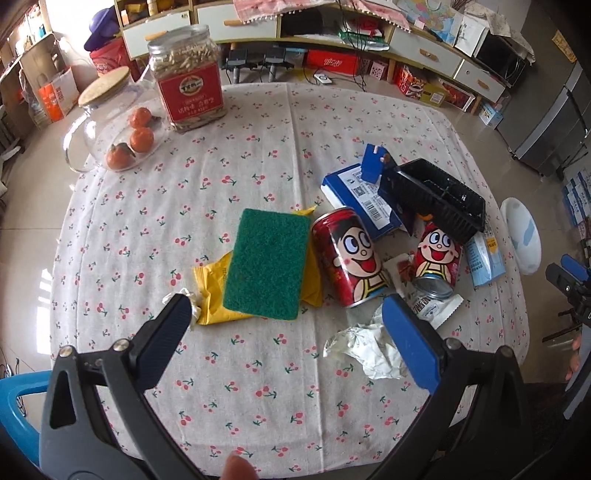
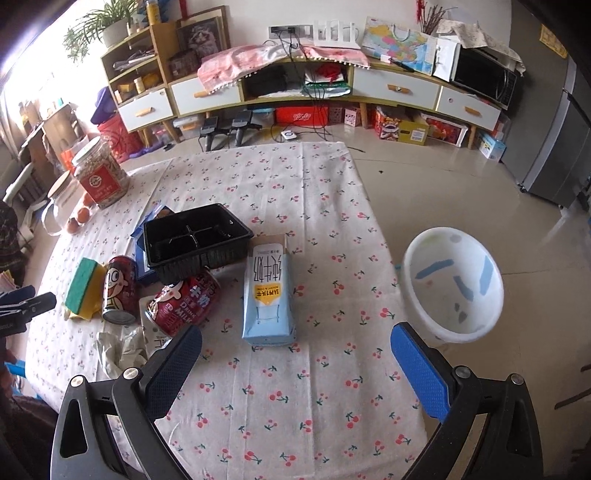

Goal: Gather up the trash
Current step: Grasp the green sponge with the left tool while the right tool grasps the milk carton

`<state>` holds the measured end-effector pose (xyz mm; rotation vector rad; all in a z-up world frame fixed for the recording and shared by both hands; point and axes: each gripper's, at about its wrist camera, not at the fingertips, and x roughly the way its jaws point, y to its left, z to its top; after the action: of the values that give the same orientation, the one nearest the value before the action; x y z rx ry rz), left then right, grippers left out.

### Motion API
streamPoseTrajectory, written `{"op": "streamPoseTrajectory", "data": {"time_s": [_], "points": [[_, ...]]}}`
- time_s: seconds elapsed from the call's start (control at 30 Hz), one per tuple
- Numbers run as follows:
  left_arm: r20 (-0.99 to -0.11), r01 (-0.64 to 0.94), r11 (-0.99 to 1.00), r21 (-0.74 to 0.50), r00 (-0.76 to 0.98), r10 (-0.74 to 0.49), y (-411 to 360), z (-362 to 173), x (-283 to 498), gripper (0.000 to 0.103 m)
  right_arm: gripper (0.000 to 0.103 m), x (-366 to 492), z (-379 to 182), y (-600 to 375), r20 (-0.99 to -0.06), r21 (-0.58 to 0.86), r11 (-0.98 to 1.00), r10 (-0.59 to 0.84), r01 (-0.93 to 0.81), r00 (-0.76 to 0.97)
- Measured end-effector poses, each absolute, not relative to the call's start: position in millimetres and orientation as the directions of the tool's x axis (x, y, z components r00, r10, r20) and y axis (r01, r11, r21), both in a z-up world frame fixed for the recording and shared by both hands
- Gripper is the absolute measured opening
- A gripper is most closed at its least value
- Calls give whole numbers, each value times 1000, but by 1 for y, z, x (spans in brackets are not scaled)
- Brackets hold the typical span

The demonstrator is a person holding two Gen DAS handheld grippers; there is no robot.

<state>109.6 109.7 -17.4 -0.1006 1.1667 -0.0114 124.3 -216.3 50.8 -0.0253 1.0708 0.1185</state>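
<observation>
You've got a white tablecloth dotted with little red cherries on green stems. The rectangular scouring sponge is dark green on top, sitting on a bright yellow wrapper. Both drink cans are red with a cartoon face. The plastic food tray is glossy black, the milk carton pale blue with a yellow patch, and the round bin white with blue streaks.

A long low cabinet with white drawers is running along the white wall at twelve o'clock; daylight is pouring in at ten o'clock, shining off the pale tiled floor, a grey fridge standing at two o'clock
</observation>
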Motion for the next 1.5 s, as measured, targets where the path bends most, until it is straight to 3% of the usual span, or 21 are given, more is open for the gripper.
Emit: {"op": "streamPoseTrajectory", "data": {"time_s": [0.33,0.57,0.73,0.97,1.5], "points": [[-944,-84,987,-134,314,-101,125,-59,143,95,103,162,-6,-211,-936,83,991,113,-105,333],[-952,-90,982,-168,274,-137,123,-73,148,63,103,180,-23,-202,-949,110,989,133,-98,286],[-945,-76,983,-166,298,-137,124,-70,142,62,94,189,-34,-192,-956,106,989,129,-100,263],[-913,-79,976,-205,376,-161,133,-47,123,61,53,196,-49,-186,-968,79,991,102,-106,228],[-870,-71,959,-276,442,-218,125,-30,106,61,53,167,-27,-211,-953,98,991,119,-88,278]]}}
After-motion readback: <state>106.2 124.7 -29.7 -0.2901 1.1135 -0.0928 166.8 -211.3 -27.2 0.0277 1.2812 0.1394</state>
